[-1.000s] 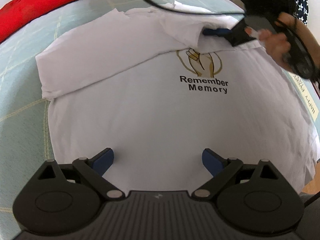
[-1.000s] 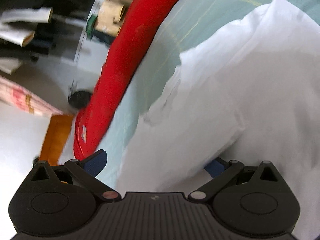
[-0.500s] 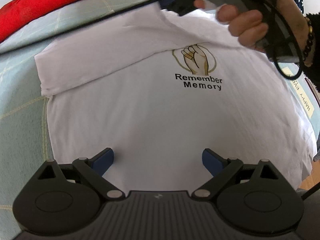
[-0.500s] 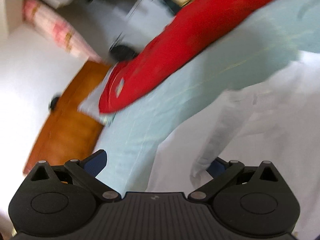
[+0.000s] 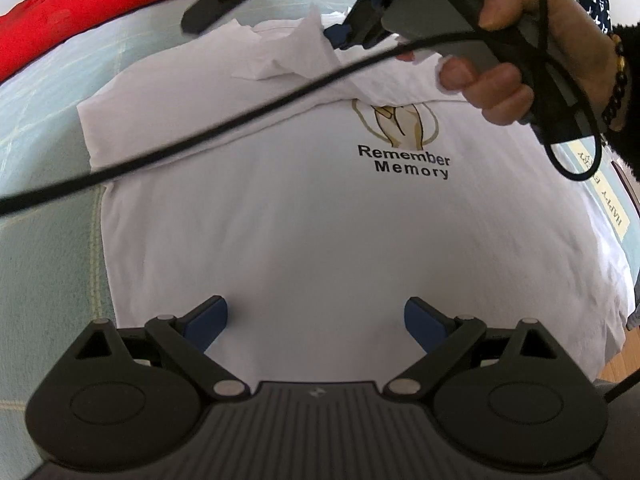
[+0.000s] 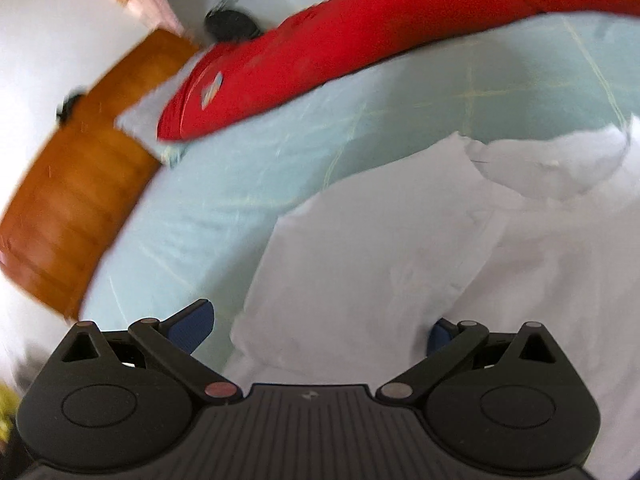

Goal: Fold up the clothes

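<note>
Left wrist view, white shirt (image 5: pixel 320 220) printed "Remember Memory", left tool (image 5: pixel 316 320) wide, right tool (image 6: pixel 316 328) wide

One white T-shirt (image 5: pixel 320 220), two claws (image 5: pixel 316 320).

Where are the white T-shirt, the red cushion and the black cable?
white T-shirt (image 5: pixel 320 240), left wrist view, plain front below the print
red cushion (image 6: pixel 360 52), right wrist view, its middle
black cable (image 5: pixel 240 110), left wrist view, mid-span
</note>
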`<action>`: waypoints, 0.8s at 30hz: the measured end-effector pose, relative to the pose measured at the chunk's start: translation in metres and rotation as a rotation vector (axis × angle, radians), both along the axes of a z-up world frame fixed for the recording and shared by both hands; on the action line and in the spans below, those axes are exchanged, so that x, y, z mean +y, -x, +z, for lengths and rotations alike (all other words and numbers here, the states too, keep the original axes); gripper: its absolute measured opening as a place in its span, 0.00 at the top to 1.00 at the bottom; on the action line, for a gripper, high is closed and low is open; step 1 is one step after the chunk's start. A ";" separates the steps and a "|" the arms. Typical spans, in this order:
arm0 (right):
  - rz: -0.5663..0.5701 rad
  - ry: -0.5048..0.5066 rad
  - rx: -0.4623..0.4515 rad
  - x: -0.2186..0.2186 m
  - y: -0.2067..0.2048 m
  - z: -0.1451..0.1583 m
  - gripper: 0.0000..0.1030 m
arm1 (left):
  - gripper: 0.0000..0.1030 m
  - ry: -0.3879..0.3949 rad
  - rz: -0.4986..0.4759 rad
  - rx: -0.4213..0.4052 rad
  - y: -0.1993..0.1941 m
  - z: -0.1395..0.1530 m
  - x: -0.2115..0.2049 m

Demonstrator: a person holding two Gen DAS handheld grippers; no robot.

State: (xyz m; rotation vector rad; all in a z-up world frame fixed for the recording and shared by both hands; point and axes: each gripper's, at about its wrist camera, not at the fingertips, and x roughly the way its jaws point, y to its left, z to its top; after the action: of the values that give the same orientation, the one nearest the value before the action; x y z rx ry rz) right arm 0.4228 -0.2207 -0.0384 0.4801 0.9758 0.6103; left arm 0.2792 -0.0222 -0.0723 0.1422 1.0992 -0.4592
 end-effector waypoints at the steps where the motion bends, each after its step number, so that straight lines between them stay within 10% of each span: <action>1: 0.013 0.018 -0.001 0.001 0.001 0.001 0.00 | 0.08 -0.002 -0.003 0.000 0.001 0.000 0.000; 7: 0.083 0.116 -0.005 0.002 0.008 0.004 0.00 | 0.08 -0.021 -0.034 0.004 0.004 0.002 -0.005; 24: -0.319 0.011 -0.061 -0.128 0.035 0.022 0.00 | 0.09 -0.141 -0.131 -0.009 -0.005 0.008 -0.036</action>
State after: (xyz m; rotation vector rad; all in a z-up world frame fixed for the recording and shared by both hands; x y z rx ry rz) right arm 0.3880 -0.3486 -0.0161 0.5899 0.8227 0.3300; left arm 0.2846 -0.0585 -0.0641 0.3410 1.1178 -0.4975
